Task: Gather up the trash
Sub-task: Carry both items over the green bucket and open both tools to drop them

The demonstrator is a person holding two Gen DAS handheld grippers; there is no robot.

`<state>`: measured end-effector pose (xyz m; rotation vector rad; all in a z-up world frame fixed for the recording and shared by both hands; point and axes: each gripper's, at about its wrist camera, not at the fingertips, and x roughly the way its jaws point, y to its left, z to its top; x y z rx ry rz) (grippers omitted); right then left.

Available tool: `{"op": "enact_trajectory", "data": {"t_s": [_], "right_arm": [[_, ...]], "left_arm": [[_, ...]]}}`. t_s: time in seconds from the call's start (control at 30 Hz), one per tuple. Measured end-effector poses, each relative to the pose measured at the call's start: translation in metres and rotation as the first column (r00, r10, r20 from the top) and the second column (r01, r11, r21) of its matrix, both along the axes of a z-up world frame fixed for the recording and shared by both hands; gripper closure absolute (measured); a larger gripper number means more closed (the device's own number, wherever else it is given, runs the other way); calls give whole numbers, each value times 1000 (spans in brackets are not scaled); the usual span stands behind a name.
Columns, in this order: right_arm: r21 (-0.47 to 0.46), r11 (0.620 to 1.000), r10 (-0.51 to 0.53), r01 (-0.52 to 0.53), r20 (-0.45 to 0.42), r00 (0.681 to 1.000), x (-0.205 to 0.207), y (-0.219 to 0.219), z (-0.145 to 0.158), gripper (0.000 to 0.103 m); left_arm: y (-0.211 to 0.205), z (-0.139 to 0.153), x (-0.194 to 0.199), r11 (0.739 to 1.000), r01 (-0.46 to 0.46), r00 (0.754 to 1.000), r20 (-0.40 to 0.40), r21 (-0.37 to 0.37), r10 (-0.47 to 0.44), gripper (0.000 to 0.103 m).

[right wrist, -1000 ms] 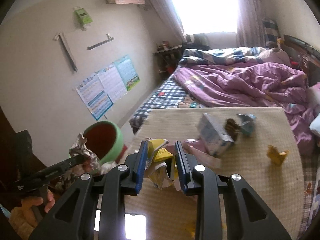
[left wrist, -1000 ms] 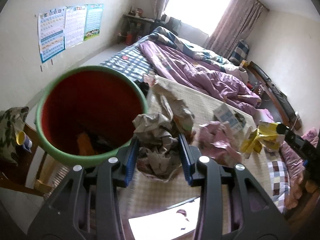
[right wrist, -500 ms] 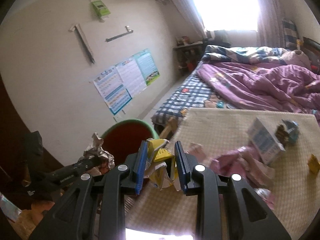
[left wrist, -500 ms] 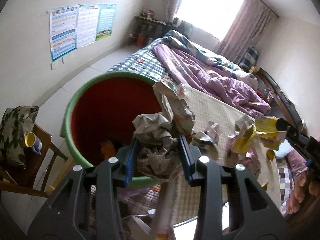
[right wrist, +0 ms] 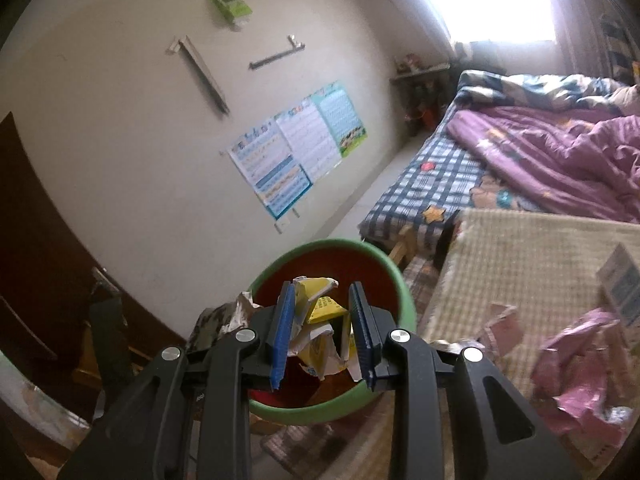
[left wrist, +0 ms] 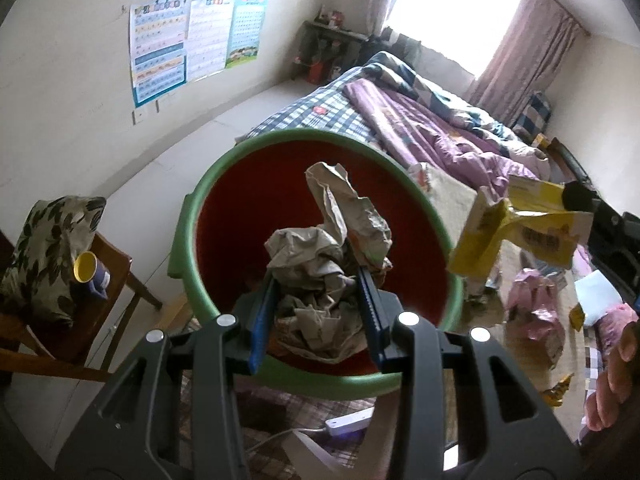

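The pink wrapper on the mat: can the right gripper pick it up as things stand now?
Probably not yet. The right gripper is shut on the yellow wrapper over the green bin; the pink wrapper itself lies uncovered on the mat.

My left tool has blue pads and black arms, and the crumpled paper in it is grey-beige. The bin shows a green rim around a dark red inside. At 3 o'clock sits the yellow wrapper — at 4 o'clock a pink bag. The bed at 12 o'clock wears blue-and-white checks under a purple quilt. A leaf-print cushion and yellow-lined cup sit at 9 o'clock.
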<state>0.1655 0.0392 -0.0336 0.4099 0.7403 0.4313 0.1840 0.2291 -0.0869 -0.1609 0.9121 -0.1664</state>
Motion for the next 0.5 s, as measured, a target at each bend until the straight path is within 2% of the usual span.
{"op": "enact_trajectory", "data": {"t_s": [0.17,0.37,0.43,0.5], "right_arm": [[4,1000,8,-7,-51,999,14,9,-17,75],[-8,1000,12,-13,-71,997,18,14,-23,74],[-4,1000,10,-10,-73,997,17,14,-25,71],[4,1000,3,-2,-76,997,16,13,-25,70]], "left_arm": [[4,-9,8,1000,-2,1000,-21,10,3,66],[-2,-12,10,1000,-3,1000,-29,15,3,66],[-3,-13,11,1000,-5,999,-35,19,5,66],[-3,-14,10,1000,-9,999,-35,21,9,62]]}}
